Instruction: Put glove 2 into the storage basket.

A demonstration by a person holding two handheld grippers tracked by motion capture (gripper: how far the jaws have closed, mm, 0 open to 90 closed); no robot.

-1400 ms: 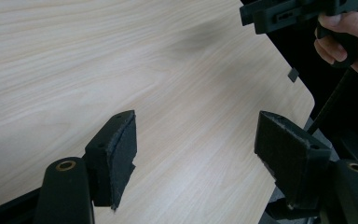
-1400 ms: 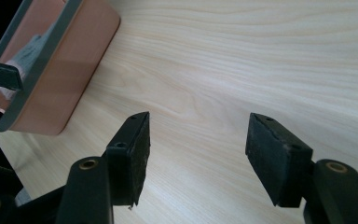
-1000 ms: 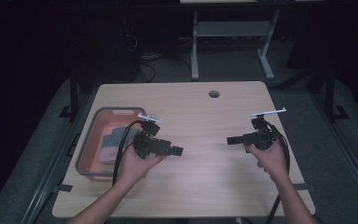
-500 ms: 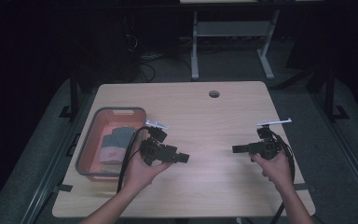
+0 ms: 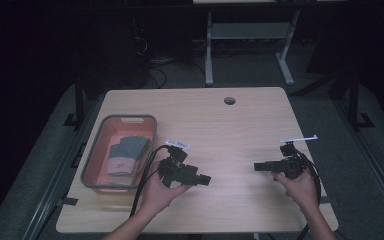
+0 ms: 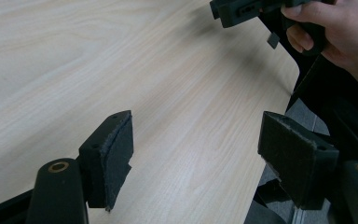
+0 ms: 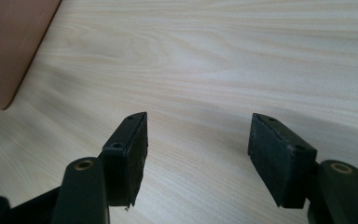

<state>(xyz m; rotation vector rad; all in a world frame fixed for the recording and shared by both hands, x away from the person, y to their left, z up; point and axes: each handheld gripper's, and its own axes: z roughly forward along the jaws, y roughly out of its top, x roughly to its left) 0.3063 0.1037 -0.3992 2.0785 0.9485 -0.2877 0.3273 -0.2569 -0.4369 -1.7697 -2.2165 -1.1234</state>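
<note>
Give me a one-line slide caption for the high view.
Both open grippers, left and right, face each other over the bare table; folded cloths sit in the bin.

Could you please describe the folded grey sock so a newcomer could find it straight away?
Start at the wooden table, then its left side, where a pink bin sits. Inside lies the folded grey sock; its pinkish cuff with a small red mark sets it apart.

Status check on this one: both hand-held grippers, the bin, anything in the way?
Left hand-held gripper open, empty, jaws just widened. Right hand-held gripper open, empty. Folded grey-and-pink cloth lies in the orange bin, untouched. Bare table between the grippers.
</note>
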